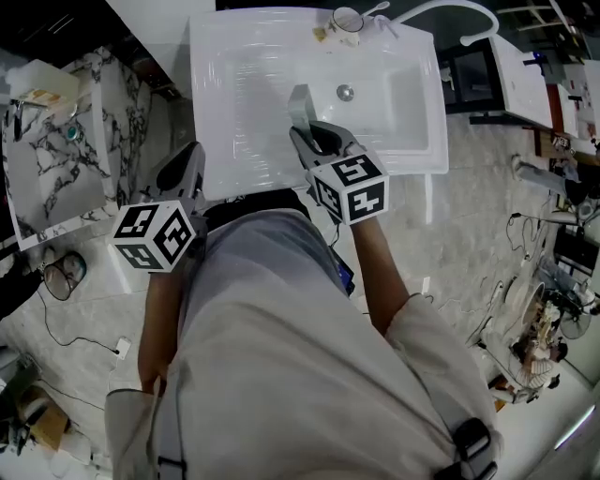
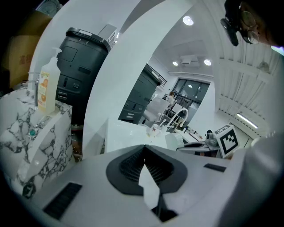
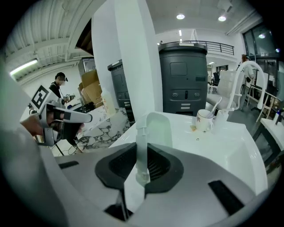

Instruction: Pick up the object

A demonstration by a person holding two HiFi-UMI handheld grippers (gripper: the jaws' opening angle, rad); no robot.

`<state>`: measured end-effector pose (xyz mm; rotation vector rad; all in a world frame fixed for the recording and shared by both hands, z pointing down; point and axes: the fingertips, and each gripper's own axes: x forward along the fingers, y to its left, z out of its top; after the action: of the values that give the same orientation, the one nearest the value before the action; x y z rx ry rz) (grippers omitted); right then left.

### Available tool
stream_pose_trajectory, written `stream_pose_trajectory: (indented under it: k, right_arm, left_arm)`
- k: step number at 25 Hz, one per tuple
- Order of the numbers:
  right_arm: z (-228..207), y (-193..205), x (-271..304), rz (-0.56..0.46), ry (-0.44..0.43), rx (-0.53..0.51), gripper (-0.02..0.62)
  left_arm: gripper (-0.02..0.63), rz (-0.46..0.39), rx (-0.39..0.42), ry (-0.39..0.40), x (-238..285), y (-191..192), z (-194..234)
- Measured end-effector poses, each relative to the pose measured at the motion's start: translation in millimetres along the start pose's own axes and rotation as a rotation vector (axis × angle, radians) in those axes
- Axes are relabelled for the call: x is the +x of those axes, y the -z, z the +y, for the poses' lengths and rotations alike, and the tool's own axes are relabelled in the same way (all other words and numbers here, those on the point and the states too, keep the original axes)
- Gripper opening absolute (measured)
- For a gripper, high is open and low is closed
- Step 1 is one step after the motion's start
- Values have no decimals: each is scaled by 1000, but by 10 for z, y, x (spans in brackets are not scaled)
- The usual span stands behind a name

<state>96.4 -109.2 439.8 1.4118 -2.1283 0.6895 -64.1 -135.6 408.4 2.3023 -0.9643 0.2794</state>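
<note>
Head view, from the left: a marble-patterned counter (image 1: 56, 159) stands beside the white washbasin (image 1: 225, 112). The left gripper (image 1: 187, 167) hangs at the basin's front-left corner. The left gripper view shows its fingers closed together with nothing between them.

Near the middle of the basin's front edge, the right gripper (image 1: 321, 139) reaches over the bowl. Its fingers are clamped on the lower end of the object (image 1: 300, 103), a pale, translucent flat piece that stands upright out of the jaws. In the right gripper view it appears clear of the basin surface. A mug (image 1: 348, 19) and the tap (image 1: 450, 11) sit along the back edge, well apart from it.

The grasp looks made, so the step in hand is probably the lift itself. The next move calls for a steady upward carry with the clamp held firm, since a thin piece gripped only at its end could pivot or slip.
</note>
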Motion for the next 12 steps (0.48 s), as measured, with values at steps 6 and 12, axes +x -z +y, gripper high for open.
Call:
stream_pose_trajectory:
  k: [6, 12]
  right_arm:
    - [23, -122, -141, -56, -11, 22, 64]
    - [78, -184, -279, -93, -12, 29, 64]
  left_arm:
    - [2, 2, 2, -6, -29, 27, -14]
    - [2, -4, -3, -11, -66, 23, -6]
